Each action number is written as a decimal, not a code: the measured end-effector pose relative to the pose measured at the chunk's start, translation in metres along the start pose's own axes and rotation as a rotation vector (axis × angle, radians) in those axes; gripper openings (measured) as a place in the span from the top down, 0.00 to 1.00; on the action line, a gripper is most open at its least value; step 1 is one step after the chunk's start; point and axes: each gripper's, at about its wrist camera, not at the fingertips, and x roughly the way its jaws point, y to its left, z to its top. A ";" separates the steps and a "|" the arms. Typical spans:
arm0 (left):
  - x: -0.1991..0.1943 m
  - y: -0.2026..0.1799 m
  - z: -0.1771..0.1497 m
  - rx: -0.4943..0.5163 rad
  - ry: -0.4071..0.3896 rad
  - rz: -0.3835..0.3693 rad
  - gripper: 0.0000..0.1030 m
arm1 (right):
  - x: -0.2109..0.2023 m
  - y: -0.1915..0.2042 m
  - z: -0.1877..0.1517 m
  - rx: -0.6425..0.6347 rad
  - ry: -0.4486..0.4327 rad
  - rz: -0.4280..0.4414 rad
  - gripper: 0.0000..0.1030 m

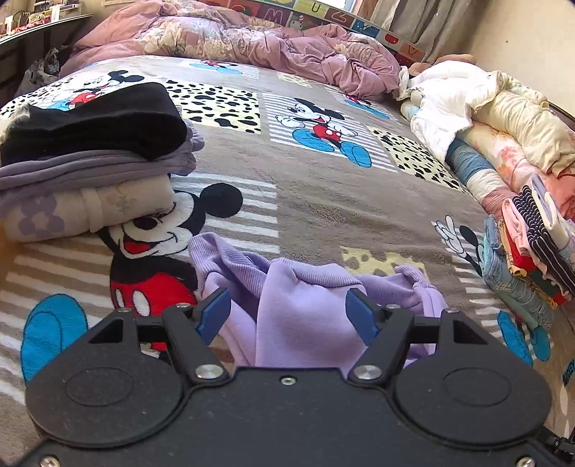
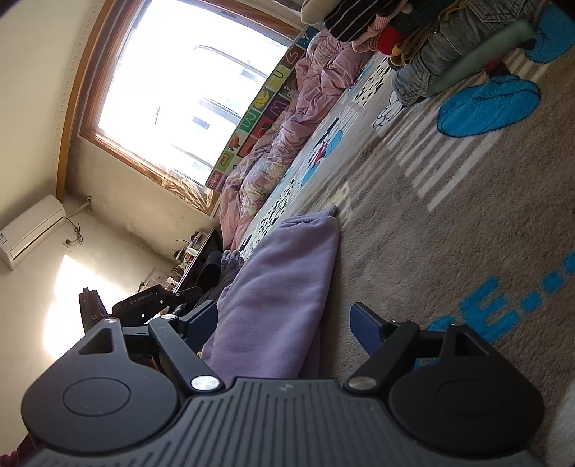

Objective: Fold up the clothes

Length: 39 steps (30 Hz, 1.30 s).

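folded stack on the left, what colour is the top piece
Black, over a grey-purple layer; the left wrist view shows it best.

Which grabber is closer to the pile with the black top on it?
Left. The left gripper sits over the lilac garment, with the black-topped pile just ahead to its left. The right gripper is at the garment's other side, farther away.

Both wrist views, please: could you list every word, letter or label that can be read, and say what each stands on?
"GenRobot.AI": on the left gripper, seen in the right wrist view.
"W", "U", "Z", "V": letter tiles of the alphabet mat behind the bed.
Large blue letters on the blanket: cut off, not readable as a word.
Sticker on the air conditioner: too small to read.
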 end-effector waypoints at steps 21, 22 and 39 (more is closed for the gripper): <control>0.017 -0.014 0.003 0.114 0.004 0.039 0.96 | 0.010 -0.004 -0.001 -0.012 0.031 -0.017 0.22; 0.012 -0.015 0.003 0.122 -0.008 0.038 0.96 | 0.010 -0.004 -0.002 -0.013 0.031 -0.018 0.22; -0.064 -0.015 -0.003 0.214 -0.159 0.078 0.97 | 0.009 0.000 -0.005 -0.034 0.025 -0.049 0.22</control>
